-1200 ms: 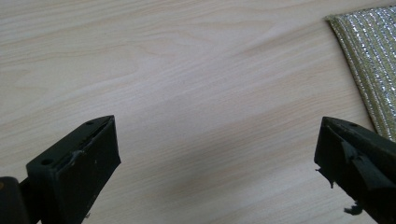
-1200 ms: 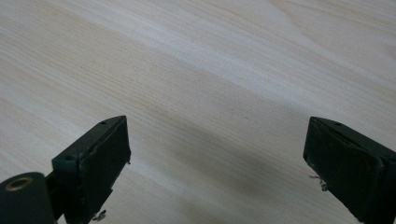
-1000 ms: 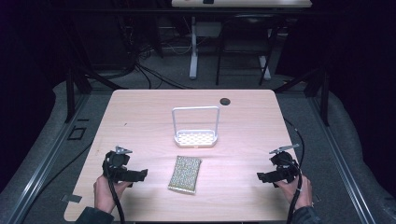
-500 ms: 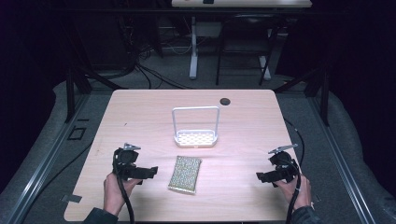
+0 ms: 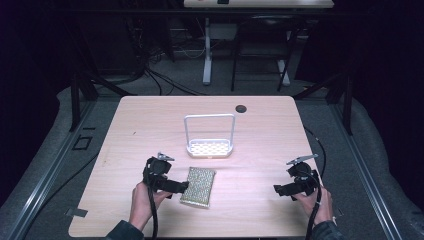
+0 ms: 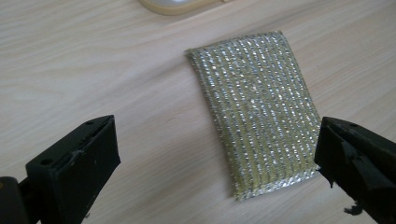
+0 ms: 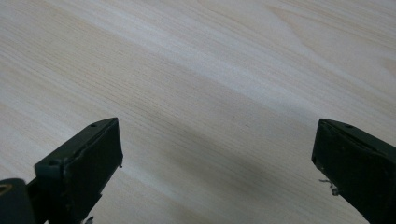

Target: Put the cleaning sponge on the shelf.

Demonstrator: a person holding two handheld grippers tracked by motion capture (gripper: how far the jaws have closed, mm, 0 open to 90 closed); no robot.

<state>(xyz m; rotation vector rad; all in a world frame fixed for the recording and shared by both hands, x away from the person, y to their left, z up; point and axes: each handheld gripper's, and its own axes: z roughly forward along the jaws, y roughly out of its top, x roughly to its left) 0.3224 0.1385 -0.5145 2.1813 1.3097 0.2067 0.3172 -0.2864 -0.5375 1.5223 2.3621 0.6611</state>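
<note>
A glittery silver-gold scouring sponge [image 5: 198,186] lies flat on the wooden table [image 5: 150,125] near its front edge. My left gripper [image 5: 181,187] is open and low, just left of the sponge, its tips at the sponge's left edge. In the left gripper view the sponge [image 6: 256,107] lies ahead between the two wide-apart jaws, nearer the right one. My right gripper [image 5: 278,190] is open at the front right, over bare wood [image 7: 210,84], with nothing between its jaws.
A white sponge holder [image 5: 209,147] with a tall wire handle and perforated base stands mid-table, just behind the sponge; its rim [image 6: 173,5] shows at the top of the left gripper view. A dark round grommet [image 5: 241,108] sits near the table's back edge.
My left gripper has moved right, from the front left up to the sponge's left edge. The right gripper has barely shifted. The sponge has not moved.
</note>
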